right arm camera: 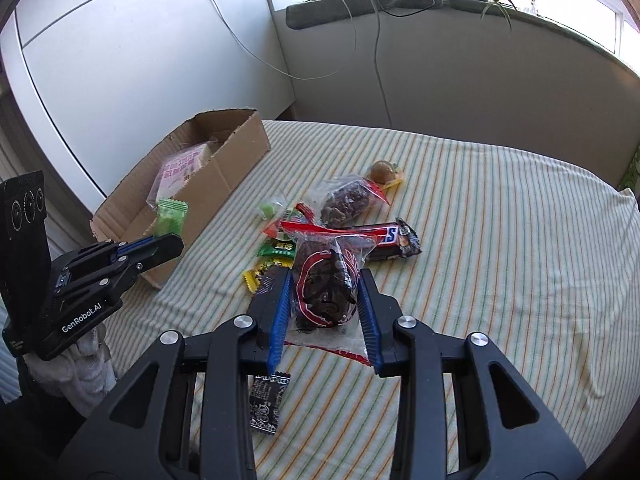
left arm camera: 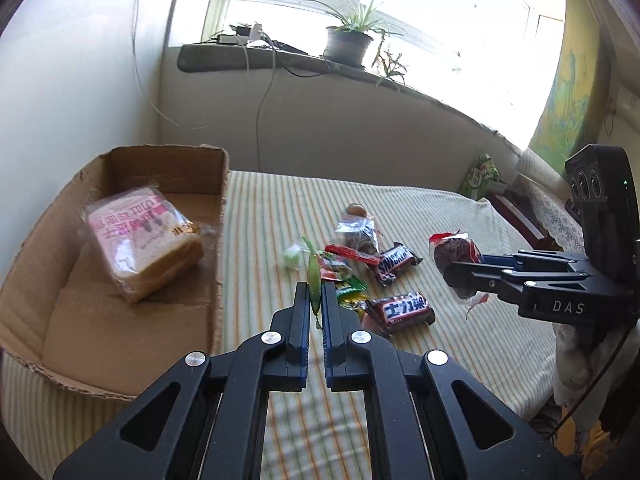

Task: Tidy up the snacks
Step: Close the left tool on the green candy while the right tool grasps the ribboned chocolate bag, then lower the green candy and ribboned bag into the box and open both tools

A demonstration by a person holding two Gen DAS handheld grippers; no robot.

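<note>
My left gripper (left arm camera: 315,294) is shut on a thin green candy wrapper (left arm camera: 313,268), held above the striped cloth (left arm camera: 460,360). The right wrist view shows that gripper (right arm camera: 170,242) with the green candy (right arm camera: 172,216) beside the cardboard box (right arm camera: 224,168). My right gripper (right arm camera: 326,274) is shut on a clear red-edged bag of dark cake (right arm camera: 324,296), lifted off the cloth. In the left wrist view it (left arm camera: 460,276) comes in from the right with the bag (left arm camera: 452,250). A wrapped bread packet (left arm camera: 144,240) lies in the box (left arm camera: 120,158).
Loose snacks lie mid-cloth: two Snickers bars (left arm camera: 396,266) (left arm camera: 402,312), a clear bag of dark pieces (right arm camera: 346,200), a round brown sweet (right arm camera: 382,172), small green and yellow candies (right arm camera: 276,248) and a black sachet (right arm camera: 266,404). A potted plant (left arm camera: 348,44) and cables sit on the windowsill.
</note>
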